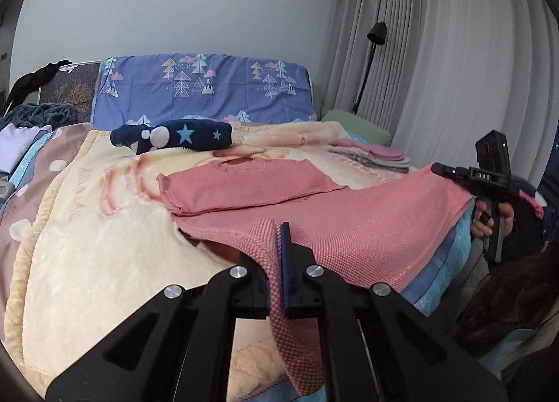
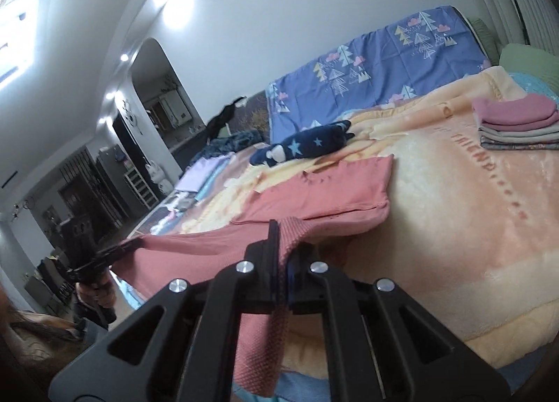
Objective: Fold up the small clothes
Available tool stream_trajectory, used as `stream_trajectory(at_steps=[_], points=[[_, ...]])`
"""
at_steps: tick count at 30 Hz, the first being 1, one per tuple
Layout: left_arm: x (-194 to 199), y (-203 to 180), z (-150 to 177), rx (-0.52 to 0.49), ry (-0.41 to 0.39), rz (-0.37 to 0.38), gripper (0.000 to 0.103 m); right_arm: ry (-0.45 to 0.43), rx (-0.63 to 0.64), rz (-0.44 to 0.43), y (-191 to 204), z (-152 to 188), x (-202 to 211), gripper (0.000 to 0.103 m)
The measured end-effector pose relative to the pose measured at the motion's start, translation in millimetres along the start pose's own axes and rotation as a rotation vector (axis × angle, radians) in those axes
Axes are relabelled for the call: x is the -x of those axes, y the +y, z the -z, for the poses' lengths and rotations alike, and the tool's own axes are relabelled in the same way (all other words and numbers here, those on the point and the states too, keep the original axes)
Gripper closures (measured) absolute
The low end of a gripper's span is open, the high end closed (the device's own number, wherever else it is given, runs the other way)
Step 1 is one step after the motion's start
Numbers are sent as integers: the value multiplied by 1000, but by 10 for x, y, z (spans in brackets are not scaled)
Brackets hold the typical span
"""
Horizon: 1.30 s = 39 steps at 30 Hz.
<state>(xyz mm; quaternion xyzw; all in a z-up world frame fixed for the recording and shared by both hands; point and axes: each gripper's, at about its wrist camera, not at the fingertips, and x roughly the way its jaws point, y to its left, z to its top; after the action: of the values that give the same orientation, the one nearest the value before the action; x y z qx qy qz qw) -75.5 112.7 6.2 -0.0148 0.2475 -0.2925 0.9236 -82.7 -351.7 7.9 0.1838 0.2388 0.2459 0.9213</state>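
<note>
A pink knit garment [image 1: 367, 213] lies partly on the bed, its near edge lifted off the blanket and stretched between the two grippers. My left gripper [image 1: 281, 232] is shut on one near corner of it, and cloth hangs down between the fingers. At the right of the left wrist view, my right gripper [image 1: 441, 169] pinches the other corner, held by a hand. In the right wrist view the right gripper [image 2: 279, 229] is shut on the pink garment [image 2: 314, 192], and the left gripper [image 2: 131, 245] grips the far left corner. The upper part with the sleeves still rests flat.
A cream plush blanket [image 1: 87, 245] covers the bed. A stack of folded clothes [image 1: 374, 154] sits at the far right, a rolled navy star-print piece [image 1: 174, 136] lies beyond the garment, and lilac clothing [image 1: 14, 147] is at the far left. A floor lamp [image 1: 375, 35] and curtains stand behind.
</note>
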Motion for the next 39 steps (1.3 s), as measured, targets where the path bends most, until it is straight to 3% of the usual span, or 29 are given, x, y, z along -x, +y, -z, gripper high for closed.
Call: stream_trajectory(at_steps=[7, 14, 21, 24, 27, 30, 32, 34, 36, 39], points=[[-827, 649, -200, 144, 65, -37, 99, 29, -149, 54, -529, -224, -853, 99], [-1553, 1124, -603, 186, 80, -77, 96, 35, -125, 136, -774, -685, -1624, 99], [-2518, 1632, -248, 298, 260, -122, 96, 204, -179, 261, -1352, -521, -2502, 99], [-2492, 1713, -170, 335, 241, -79, 96, 222, -204, 240, -1463, -425, -2551, 98], [-2343, 1683, -187, 322, 237, -76, 91, 230, -191, 215, -1423, -436, -2455, 83], [-2131, 1605, -150, 309, 233, -69, 84, 236, -156, 196, -1297, -391, -2240, 78], [-1991, 1567, -89, 313, 231, -70, 84, 246, -135, 192, -1221, -326, -2098, 78], [-1918, 1542, -29, 314, 241, -96, 95, 264, -112, 196, -1147, -233, -1968, 79], [-1912, 1545, -12, 338, 248, -81, 99, 279, -93, 190, -1100, -187, -1934, 98], [-1941, 1550, -139, 360, 226, -68, 99, 241, -120, 141, -1082, -300, -1930, 98]])
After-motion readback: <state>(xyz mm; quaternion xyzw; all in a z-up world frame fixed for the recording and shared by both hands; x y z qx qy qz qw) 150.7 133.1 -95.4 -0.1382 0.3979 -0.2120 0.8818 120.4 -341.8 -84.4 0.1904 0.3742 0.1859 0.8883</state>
